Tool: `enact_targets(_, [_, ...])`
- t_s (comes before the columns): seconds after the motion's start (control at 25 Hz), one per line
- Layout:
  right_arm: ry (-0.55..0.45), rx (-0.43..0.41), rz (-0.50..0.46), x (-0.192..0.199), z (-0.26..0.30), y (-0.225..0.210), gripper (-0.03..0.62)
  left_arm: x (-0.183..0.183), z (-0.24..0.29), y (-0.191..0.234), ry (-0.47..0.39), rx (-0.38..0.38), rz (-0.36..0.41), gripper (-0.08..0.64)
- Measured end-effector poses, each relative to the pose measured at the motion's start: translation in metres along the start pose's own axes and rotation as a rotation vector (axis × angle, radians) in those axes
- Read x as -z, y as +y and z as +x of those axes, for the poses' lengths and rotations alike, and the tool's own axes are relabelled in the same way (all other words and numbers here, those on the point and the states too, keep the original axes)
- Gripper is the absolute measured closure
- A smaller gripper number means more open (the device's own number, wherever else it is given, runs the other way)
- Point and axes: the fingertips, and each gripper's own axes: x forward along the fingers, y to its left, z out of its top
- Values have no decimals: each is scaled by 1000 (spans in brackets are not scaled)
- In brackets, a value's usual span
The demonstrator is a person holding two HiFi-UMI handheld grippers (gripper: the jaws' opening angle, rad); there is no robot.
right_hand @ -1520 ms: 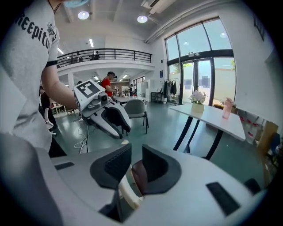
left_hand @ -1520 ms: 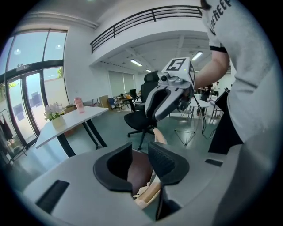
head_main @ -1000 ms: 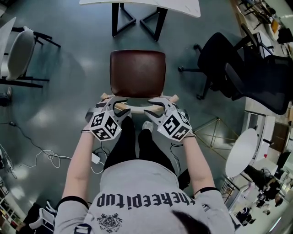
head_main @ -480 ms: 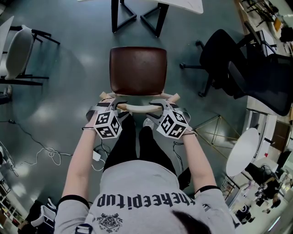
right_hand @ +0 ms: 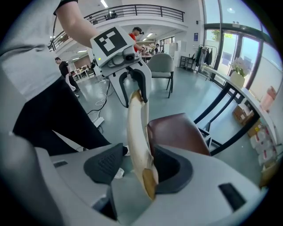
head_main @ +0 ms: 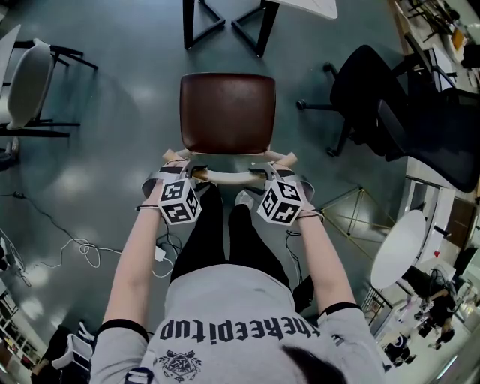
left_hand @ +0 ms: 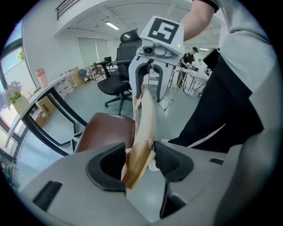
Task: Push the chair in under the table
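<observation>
The head view is showing the chair standing short of the surface. Only the gripper views are showing its backrest rail lying between the parted jaws of the left hand-held gripper and right hand-held gripper, both having just been opening wide.

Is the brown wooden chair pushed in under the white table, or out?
Out. The brown wooden chair shows its whole seat, with bare floor between it and the white table's black legs.
</observation>
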Motion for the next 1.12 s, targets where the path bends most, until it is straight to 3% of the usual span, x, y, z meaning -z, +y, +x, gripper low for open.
enact_targets(0.2, [36,11,-16,7,4,-3,383,-2,2,0,13,-6,16,351])
enact_targets(0.48, [87,61,-42,10,7,-6,386,2,7,2,85,-96,94,349])
enact_targets(1.12, [93,126,-71,13,6,-18,405,-3,9,12,87,-103,114,351])
